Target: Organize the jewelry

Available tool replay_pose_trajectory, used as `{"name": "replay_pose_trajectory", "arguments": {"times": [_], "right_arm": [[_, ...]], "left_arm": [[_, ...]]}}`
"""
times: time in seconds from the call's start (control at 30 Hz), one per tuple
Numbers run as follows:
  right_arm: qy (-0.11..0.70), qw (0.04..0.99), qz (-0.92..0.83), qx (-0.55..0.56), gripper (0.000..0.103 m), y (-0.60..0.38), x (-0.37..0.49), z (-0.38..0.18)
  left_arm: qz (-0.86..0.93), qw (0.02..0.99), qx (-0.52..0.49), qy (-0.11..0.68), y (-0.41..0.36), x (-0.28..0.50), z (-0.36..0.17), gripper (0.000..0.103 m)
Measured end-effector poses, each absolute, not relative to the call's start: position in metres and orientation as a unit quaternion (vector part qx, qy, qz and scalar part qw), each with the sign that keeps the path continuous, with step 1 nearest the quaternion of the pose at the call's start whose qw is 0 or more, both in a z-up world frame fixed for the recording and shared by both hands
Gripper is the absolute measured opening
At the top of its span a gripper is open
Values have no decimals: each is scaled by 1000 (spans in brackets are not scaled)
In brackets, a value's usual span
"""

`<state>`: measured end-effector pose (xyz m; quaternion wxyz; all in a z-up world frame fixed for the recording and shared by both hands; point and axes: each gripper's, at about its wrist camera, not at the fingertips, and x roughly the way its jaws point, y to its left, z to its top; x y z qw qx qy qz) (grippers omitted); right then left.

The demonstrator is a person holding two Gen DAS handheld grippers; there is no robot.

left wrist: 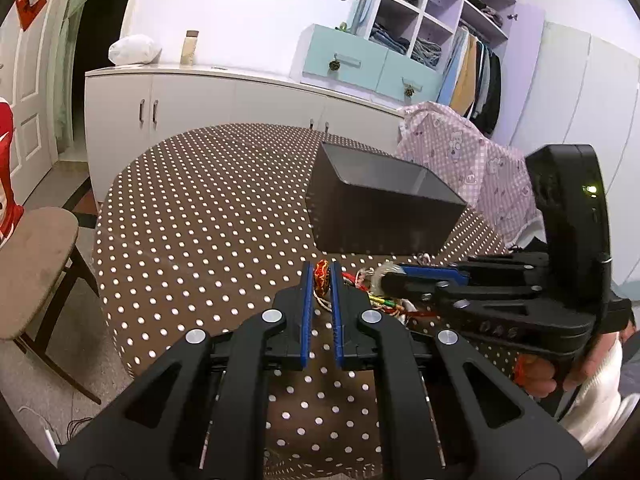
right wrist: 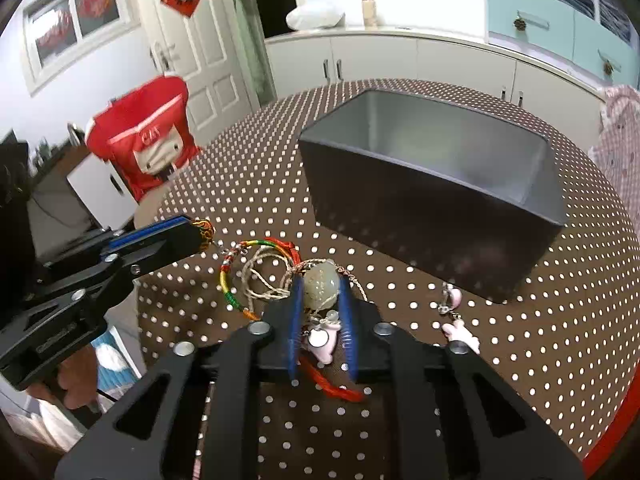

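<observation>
Jewelry (right wrist: 276, 276) lay tangled on the dotted tablecloth (right wrist: 248, 176), at about six o'clock from the dark open box (right wrist: 436, 184) and just beside it. The left gripper (left wrist: 322, 276) was pinched on a red-and-gold bead (left wrist: 321, 274) at the heap's nine o'clock edge, a thin cord trailing from it. The right gripper (right wrist: 322, 292) was clamped on a pale green bead (right wrist: 320, 286), with a red cord (right wrist: 328, 380) running between its blue pads (right wrist: 296, 320). Pink charms (right wrist: 456, 320) sat at three o'clock from that bead, apart from the box.
</observation>
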<state>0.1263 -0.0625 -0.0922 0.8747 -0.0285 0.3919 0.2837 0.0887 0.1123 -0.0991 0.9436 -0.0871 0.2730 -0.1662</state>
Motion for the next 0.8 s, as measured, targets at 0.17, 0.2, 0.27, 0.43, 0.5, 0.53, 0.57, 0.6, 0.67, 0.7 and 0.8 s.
{"name": "replay_pose_trajectory", "arguments": {"times": [0.17, 0.2, 0.27, 0.43, 0.5, 0.53, 0.57, 0.6, 0.67, 0.7, 0.8], "right_arm": [[381, 882, 278, -21, 8, -72, 122, -84], [379, 882, 278, -20, 8, -73, 120, -83], [375, 885, 274, -18, 8, -75, 119, -80], [360, 893, 271, -7, 8, -81, 117, -72], [354, 895, 272, -1, 8, -85, 116, -70], [352, 896, 271, 3, 8, -88, 116, -69], [350, 897, 271, 11, 8, -91, 116, -67], [349, 896, 273, 19, 8, -93, 115, -66], [343, 895, 282, 39, 8, -99, 114, -62], [340, 895, 285, 42, 8, -99, 112, -60], [330, 893, 302, 45, 7, -95, 109, -53]], "left_arm": [[-163, 946, -84, 266, 113, 93, -93, 9], [-163, 947, -83, 265, 112, 93, -92, 9], [-159, 949, -78, 262, 111, 94, -89, 9], [-160, 949, -77, 259, 111, 94, -86, 9], [-157, 950, -73, 260, 109, 94, -87, 9], [-157, 949, -73, 262, 108, 95, -88, 9], [-158, 948, -74, 265, 107, 96, -89, 9], [-157, 947, -76, 271, 107, 98, -91, 9], [-153, 943, -80, 285, 106, 103, -97, 9], [-157, 939, -81, 296, 103, 107, -101, 9], [-160, 933, -69, 315, 92, 114, -112, 9]]}}
